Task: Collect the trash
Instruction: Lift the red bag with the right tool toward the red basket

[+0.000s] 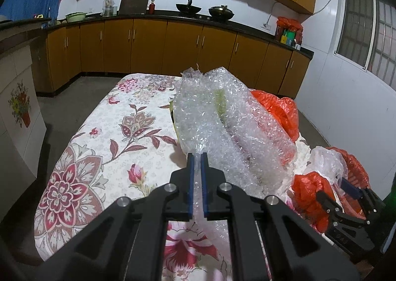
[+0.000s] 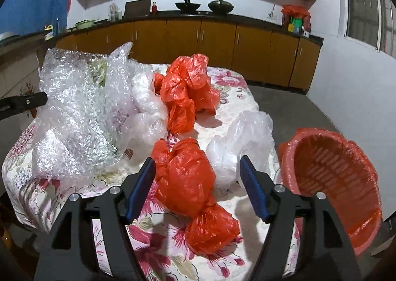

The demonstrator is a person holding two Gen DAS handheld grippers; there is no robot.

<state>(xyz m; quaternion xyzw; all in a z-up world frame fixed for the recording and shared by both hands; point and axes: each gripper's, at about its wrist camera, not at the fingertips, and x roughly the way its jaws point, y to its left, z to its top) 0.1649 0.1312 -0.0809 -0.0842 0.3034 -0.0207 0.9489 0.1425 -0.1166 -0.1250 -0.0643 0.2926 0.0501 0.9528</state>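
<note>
My left hand-held gripper [image 1: 197,157] is clamped on the near edge of the bubble wrap [image 1: 222,117], blue pads nearly together with the sheet pinched between them; the wrap rises crumpled over the surface [image 1: 104,132] with its floral cloth, and the far red bag [image 2: 188,87] shows just behind it; my right hand-held gripper [image 2: 198,169] has its pads standing well apart, the near red bag [image 2: 183,179] lying on the cloth between them, not pressed that I can see; taking that near red bag as landmark: a clear plastic bag [image 2: 242,142] sits just beside it toward the basket, another crumpled clear bag [image 2: 148,112] lies beyond it against the bubble wrap, the far red bag is beyond it toward the kitchen counter; the red basket [image 2: 334,182], lined with red plastic and tilted with its mouth toward me, hangs off the surface edge on the side opposite the bubble wrap; cannot tell what holds the basket; in the left wrist view my right hand-held gripper shows low at the edge among red and clear plastic; wooden cabinets [image 1: 148,43] run along the far wall.
</note>
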